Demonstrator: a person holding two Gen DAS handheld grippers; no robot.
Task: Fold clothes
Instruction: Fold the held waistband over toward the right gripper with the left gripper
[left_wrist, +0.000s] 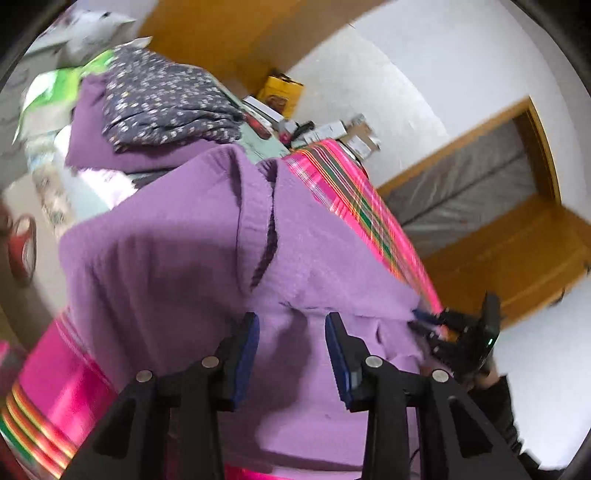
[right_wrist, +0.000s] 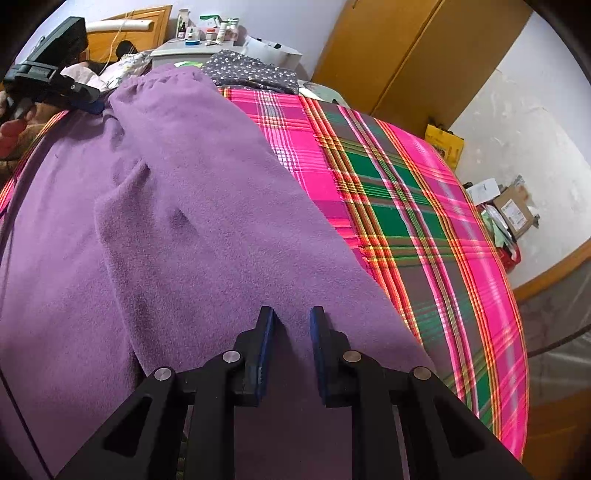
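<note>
Garment: a purple fleece garment (right_wrist: 177, 206) lies spread on a bed, over a pink and green plaid blanket (right_wrist: 424, 206); one long section runs diagonally up the bed to a gathered end near the far edge.
Left claw: the left claw (left_wrist: 291, 354) has its jaws parted, with purple fleece (left_wrist: 207, 251) showing in the gap between the blue pads (left_wrist: 246, 360); the cloth rises in folds just ahead of it, with a ribbed edge and a dark opening at the fold. Whether the pads touch the cloth cannot be told.
Right claw: the right claw (right_wrist: 291, 350) is open, jaws apart, low over the near end of the garment; fleece fills the gap, and contact cannot be told.
Claws relative to each other: in the left wrist view the right claw (left_wrist: 436, 325) sits at the garment's right edge; in the right wrist view the left claw (right_wrist: 79, 94) sits at its far left corner.
Surroundings: a floral dark cloth (left_wrist: 166, 99) lies on a darker purple folded piece (left_wrist: 110, 147) beyond the garment; a wooden wardrobe (right_wrist: 406, 55) stands behind the bed.
</note>
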